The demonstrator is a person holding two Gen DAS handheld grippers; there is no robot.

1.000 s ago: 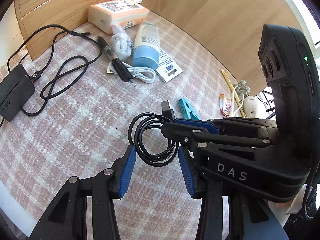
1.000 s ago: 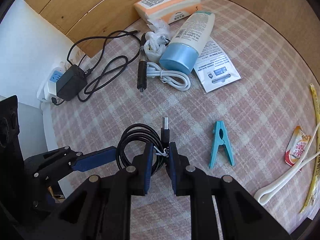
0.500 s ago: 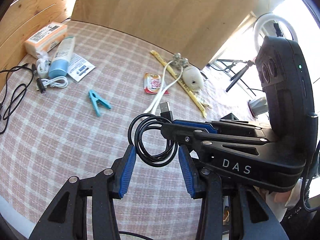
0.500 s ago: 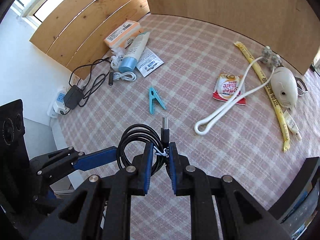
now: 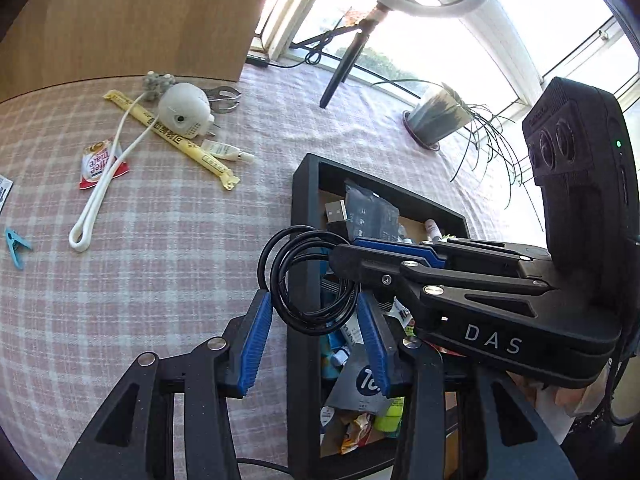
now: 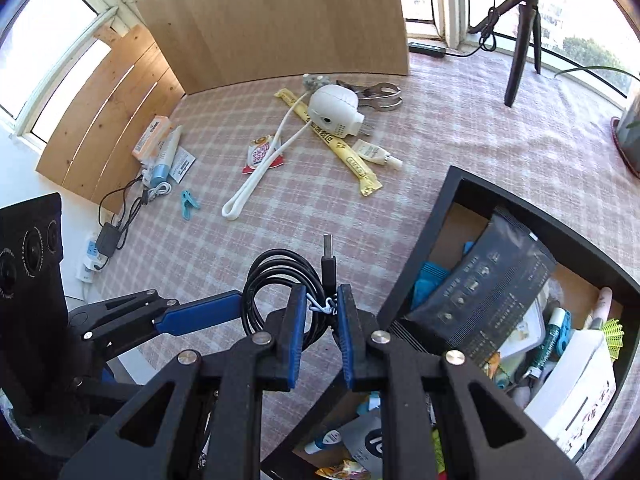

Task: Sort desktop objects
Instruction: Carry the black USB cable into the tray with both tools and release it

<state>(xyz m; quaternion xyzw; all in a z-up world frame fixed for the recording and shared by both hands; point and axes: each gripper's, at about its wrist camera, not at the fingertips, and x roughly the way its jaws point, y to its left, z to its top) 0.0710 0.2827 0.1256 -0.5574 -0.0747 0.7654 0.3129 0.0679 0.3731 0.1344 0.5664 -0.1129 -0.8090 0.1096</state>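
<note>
Right wrist view: the right gripper (image 6: 323, 320) has its blue pads clamped on the bundled part of a coiled black USB cable (image 6: 276, 280), where a white twist tie wraps it; the USB plug points up, away from the camera.
Left gripper: seen in the left wrist view, the left gripper (image 5: 316, 332) has its jaws apart, one pad on each side of the coil's lower loop; whether they touch the cable cannot be told.
Cable position: held in the air over the near left rim of a black storage box (image 5: 303, 216).
Box contents: a dark foil pouch (image 6: 488, 284), a white carton (image 6: 572, 392), small bottles and packets.
Tablecloth: pink plaid (image 6: 460, 128), carrying a white round camera (image 6: 334, 110), a yellow stick sachet (image 6: 332, 140), a white looped strap (image 6: 260, 176), a coffee sachet (image 6: 260, 156) and a teal clothespin (image 6: 188, 203).
Far left edge: a blue-capped tube (image 6: 163, 160) and a black power adapter (image 6: 106, 236).
</note>
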